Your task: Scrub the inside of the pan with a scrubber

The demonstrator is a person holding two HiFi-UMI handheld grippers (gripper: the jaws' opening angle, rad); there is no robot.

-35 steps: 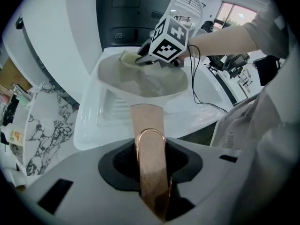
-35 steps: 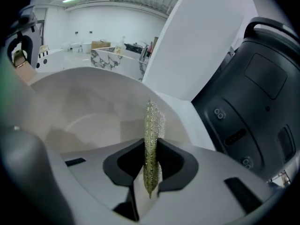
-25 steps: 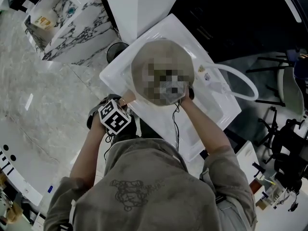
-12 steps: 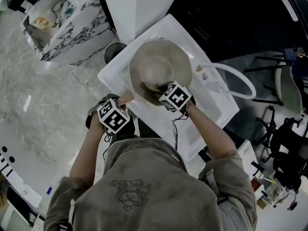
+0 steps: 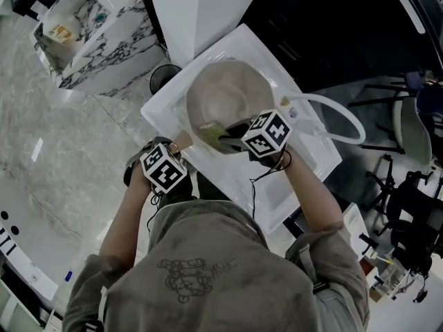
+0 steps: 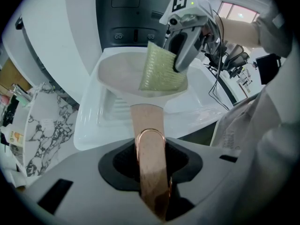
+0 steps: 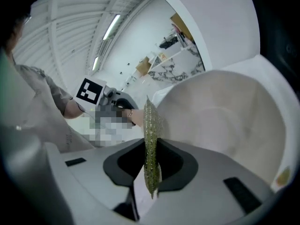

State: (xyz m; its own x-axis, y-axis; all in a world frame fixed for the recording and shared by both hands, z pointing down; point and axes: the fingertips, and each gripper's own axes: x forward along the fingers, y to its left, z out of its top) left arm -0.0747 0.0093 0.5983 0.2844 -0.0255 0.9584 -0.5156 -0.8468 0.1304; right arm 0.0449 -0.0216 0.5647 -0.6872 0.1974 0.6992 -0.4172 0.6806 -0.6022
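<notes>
A beige pan sits tilted in the white sink. Its copper-coloured handle runs back between the jaws of my left gripper, which is shut on it; in the head view that gripper is at the pan's near-left rim. My right gripper hangs over the pan's near side, shut on a green scrubber. In the right gripper view the scrubber stands edge-on between the jaws of that gripper, in front of the pan's pale inside. From the left gripper view the scrubber hangs flat above the pan.
A white hose loops over the sink's right side. A marble-patterned counter stands at the upper left, and a dark round object sits beside the sink. Stands and cables fill the right edge.
My right gripper has come up from the pan's middle and shifted right toward the near rim, tilting as it went, with the scrubber still in it. The left gripper and the pan stayed put.
</notes>
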